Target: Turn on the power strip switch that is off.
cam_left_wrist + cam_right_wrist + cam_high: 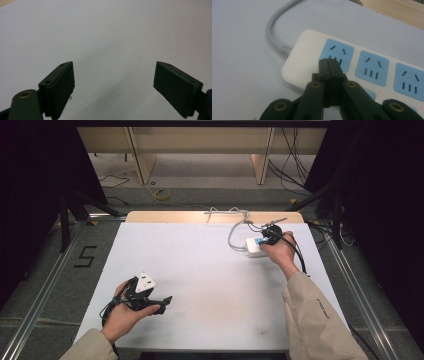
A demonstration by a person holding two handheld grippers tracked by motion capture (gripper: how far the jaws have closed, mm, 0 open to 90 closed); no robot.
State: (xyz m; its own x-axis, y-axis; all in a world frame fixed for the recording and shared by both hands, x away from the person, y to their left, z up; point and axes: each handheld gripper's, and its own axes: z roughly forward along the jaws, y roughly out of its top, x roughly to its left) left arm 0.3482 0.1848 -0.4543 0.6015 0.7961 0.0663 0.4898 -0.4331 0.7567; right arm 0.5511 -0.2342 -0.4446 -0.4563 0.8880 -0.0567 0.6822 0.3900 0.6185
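The right gripper [329,65], fingers pressed together, rests on a white plastic power strip with blue sockets [372,66], which could skid across the white surface [210,270] while the left gripper [113,82] idles wide open

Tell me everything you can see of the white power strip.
The power strip is white, plastic-looking, with rounded corners and light-blue socket panels in a row. A grey cord leaves its end and curves away. It lies flat on the white table, far right side. The right claw, shut, hovers at or on the first socket.
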